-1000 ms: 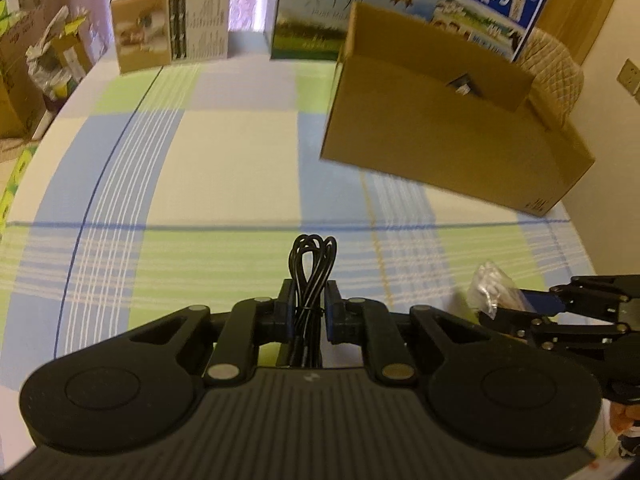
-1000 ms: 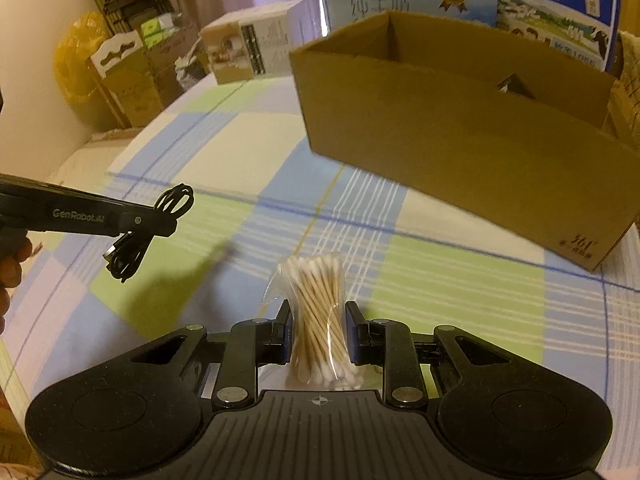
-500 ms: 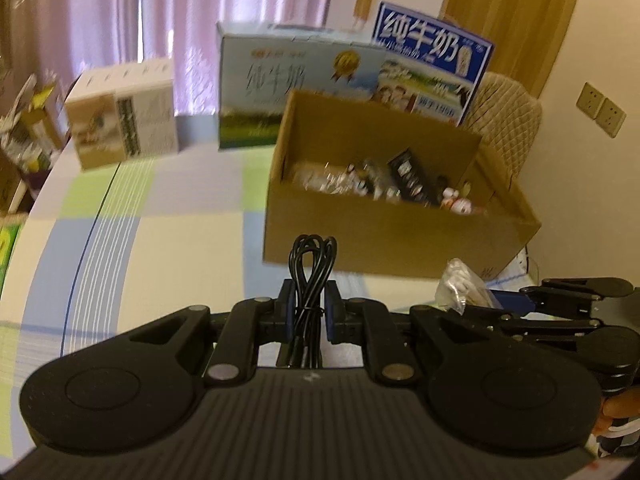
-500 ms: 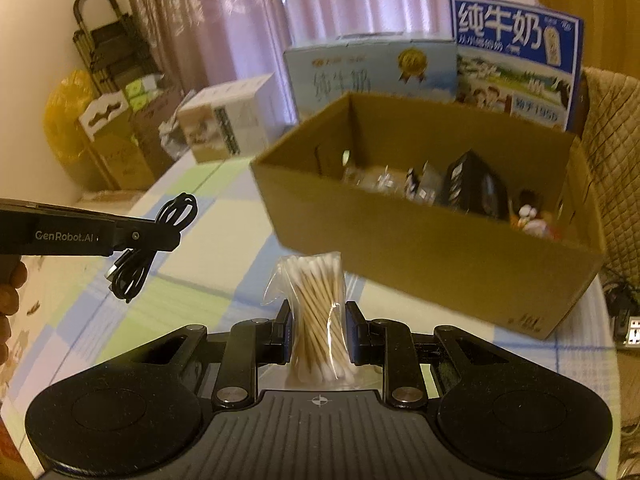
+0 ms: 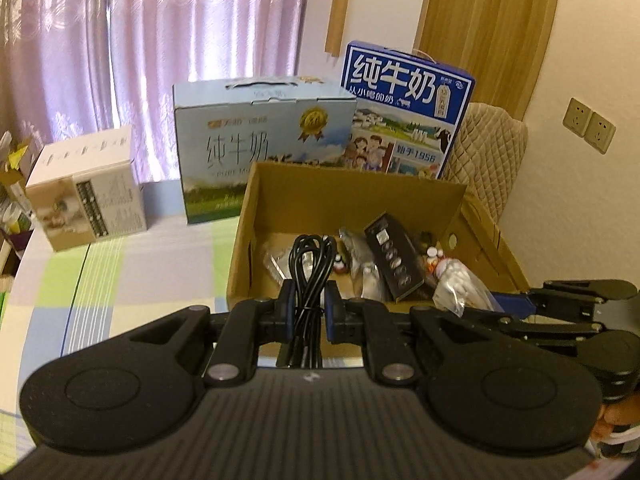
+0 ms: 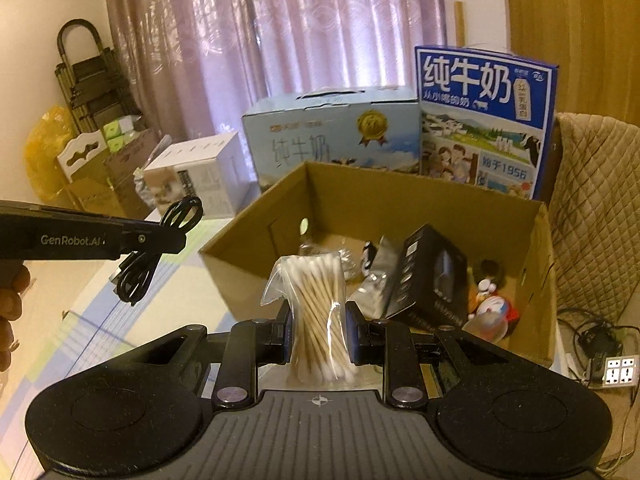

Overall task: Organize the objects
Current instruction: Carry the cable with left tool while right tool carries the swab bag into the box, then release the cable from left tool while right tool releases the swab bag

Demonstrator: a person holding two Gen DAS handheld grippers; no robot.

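My left gripper (image 5: 310, 300) is shut on a coiled black cable (image 5: 313, 264), held in the air just in front of the open cardboard box (image 5: 360, 184). In the right wrist view that cable (image 6: 160, 248) hangs from the left gripper (image 6: 176, 238) at the far left. My right gripper (image 6: 317, 322) is shut on a clear bag of cotton swabs (image 6: 318, 308), raised before the box (image 6: 420, 204). The swab bag (image 5: 460, 288) also shows at the right of the left wrist view. Inside the box lie a black package (image 6: 428, 280), clear bags and small toys.
Two blue milk cartons (image 5: 260, 148) (image 5: 404, 120) stand behind the cardboard box, and a white box (image 5: 86, 188) stands at the back left on the checked tablecloth (image 5: 100, 280). A quilted chair (image 6: 592, 208) is on the right, a power strip (image 6: 618, 368) on the floor.
Both grippers have risen and moved toward the box with their loads. The box's inside has come into view and the tabletop has dropped lower in both views.
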